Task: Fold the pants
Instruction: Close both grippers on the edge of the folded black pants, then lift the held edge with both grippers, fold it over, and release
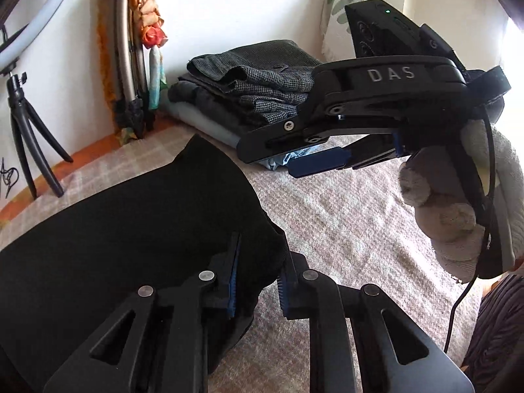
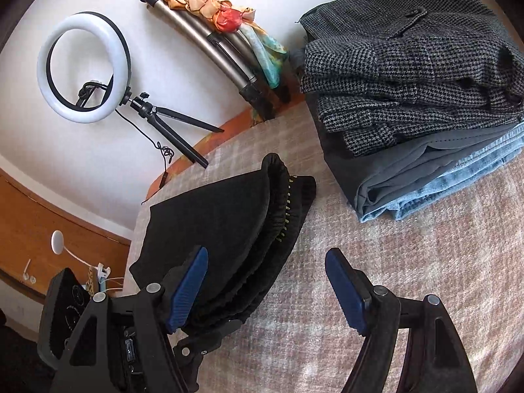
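Note:
Black pants (image 1: 137, 229) lie folded on the checked blanket; in the right wrist view (image 2: 235, 226) their elastic waistband edge shows. My left gripper (image 1: 258, 281) sits at the pants' near corner, jaws a little apart with the cloth edge between the pads, not clamped. It also shows in the right wrist view (image 2: 183, 344) under the pants' near edge. My right gripper (image 2: 267, 286) is open and empty above the blanket, just right of the pants. It shows in the left wrist view (image 1: 294, 163), held in a gloved hand.
A stack of folded trousers (image 2: 409, 75), tweed on top, grey and denim below, stands at the back. A ring light on a tripod (image 2: 85, 68) and a bundle of poles with a scarf (image 2: 209, 23) lean by the wall. The blanket (image 2: 409, 262) covers the bed.

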A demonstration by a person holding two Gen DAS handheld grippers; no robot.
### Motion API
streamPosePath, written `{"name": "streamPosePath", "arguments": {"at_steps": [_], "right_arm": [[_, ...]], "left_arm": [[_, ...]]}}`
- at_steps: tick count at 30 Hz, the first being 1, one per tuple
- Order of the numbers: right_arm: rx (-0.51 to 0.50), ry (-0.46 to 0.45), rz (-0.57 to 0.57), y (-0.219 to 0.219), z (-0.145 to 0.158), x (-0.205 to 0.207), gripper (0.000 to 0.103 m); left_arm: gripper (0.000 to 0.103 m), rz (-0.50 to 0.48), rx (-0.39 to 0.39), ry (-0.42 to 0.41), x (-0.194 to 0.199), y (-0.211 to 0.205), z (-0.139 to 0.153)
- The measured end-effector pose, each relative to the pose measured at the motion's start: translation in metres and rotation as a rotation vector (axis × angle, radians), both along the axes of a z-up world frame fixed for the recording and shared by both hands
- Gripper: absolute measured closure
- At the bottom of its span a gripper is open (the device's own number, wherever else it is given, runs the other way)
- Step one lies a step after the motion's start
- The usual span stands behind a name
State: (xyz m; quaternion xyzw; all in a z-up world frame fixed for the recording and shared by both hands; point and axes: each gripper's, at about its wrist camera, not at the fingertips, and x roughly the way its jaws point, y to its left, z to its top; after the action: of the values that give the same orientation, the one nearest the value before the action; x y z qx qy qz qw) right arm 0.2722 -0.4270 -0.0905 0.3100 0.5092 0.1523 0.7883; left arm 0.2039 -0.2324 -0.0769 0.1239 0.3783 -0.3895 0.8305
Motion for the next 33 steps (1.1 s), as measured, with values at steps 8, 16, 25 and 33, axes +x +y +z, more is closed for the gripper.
{"name": "streamPosePath", "arguments": {"at_steps": [8,16,25,33], "right_arm": [[0.085,0.113,-0.029,0.018,-0.044,0.038,0.026],[0.205,0.105,-0.106,0.024,-0.058,0.057,0.080],[0.111,-0.004,-0.060,0.015,-0.007,0.030,0.092],[0.014,-0.049,-0.079,-0.030,0.056,-0.018,0.092]], "left_arm": [[0.086,-0.004,-0.038,-0.003,0.002,0.013,0.006],[0.087,-0.008,-0.044,0.002,0.000,0.021,0.007],[0.087,-0.042,-0.092,-0.006,-0.032,0.013,0.023],[0.087,-0.122,-0.190,-0.002,-0.076,-0.024,0.056]]}}
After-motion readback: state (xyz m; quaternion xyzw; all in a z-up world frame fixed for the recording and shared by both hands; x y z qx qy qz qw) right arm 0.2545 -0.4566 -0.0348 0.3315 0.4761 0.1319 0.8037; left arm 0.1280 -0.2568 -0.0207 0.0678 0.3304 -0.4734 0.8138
